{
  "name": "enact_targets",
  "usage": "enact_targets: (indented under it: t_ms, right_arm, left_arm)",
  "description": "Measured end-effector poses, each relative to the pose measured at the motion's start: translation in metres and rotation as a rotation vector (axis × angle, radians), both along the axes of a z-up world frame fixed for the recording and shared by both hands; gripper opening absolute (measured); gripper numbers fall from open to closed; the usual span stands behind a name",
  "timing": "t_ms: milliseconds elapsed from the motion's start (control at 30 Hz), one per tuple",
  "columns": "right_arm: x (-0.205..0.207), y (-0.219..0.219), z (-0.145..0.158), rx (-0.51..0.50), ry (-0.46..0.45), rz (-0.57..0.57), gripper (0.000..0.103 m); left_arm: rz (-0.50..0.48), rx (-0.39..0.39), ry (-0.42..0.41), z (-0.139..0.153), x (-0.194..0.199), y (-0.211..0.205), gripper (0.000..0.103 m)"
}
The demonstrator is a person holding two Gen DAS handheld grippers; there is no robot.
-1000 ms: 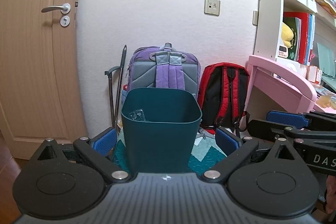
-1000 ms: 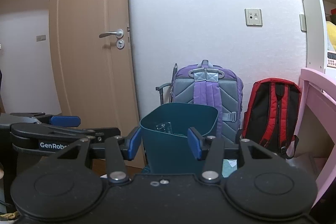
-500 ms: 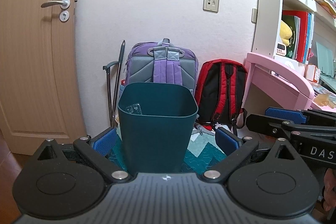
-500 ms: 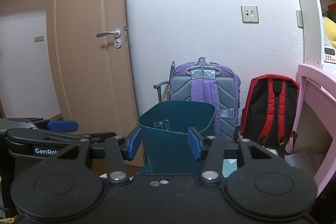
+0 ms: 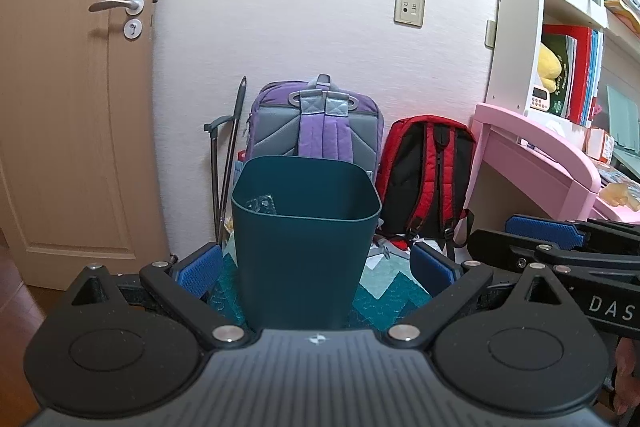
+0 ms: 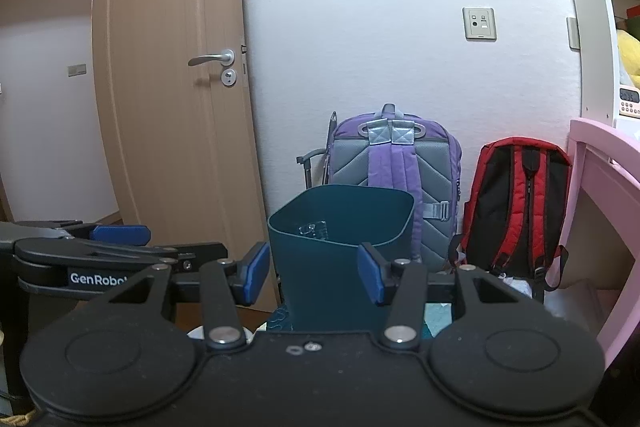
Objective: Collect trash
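A dark teal trash bin (image 5: 304,239) stands on the floor in front of two backpacks; it also shows in the right wrist view (image 6: 340,255). A clear crumpled plastic piece (image 5: 262,205) lies inside against its far left wall, also seen in the right wrist view (image 6: 314,229). My left gripper (image 5: 316,269) is open and empty, with the bin between and beyond its blue pads. My right gripper (image 6: 314,273) is open and empty, just short of the bin. Each gripper shows at the edge of the other's view.
A purple backpack (image 5: 320,123) and a red backpack (image 5: 428,171) lean on the wall behind the bin. A wooden door (image 5: 76,99) is at the left. A pink desk (image 5: 532,163) and a bookshelf (image 5: 568,15) are at the right. A teal mat (image 5: 384,291) lies under the bin.
Both cameras have drawn back and up a little; the bin looks slightly lower and farther. Both grippers stay open and empty.
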State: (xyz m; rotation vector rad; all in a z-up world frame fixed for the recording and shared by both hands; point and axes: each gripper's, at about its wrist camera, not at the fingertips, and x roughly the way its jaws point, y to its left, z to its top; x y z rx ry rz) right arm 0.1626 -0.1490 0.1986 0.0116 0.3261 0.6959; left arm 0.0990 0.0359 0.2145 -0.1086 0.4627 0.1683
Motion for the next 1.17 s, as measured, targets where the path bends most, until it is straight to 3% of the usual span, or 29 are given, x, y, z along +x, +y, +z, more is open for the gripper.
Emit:
enact_targets:
  t_ms: [667,900,1167]
  right_arm:
    - [-0.043,-0.022,0.002,0.007,-0.017,-0.011,0.049]
    - [-0.046,-0.030,0.000,0.027,-0.010,-0.013,0.049]
    - [-0.032,-0.032,-0.011,0.031,0.023,-0.017,0.049]
  left_arm:
    - [0.022,0.021,-0.026,0.006,-0.042,-0.027,0.101]
    - [0.040,0.054,-0.026,0.008,-0.045,-0.038,0.101]
    - [0.042,0.032,0.022,-0.007,-0.030,-0.036,0.101]
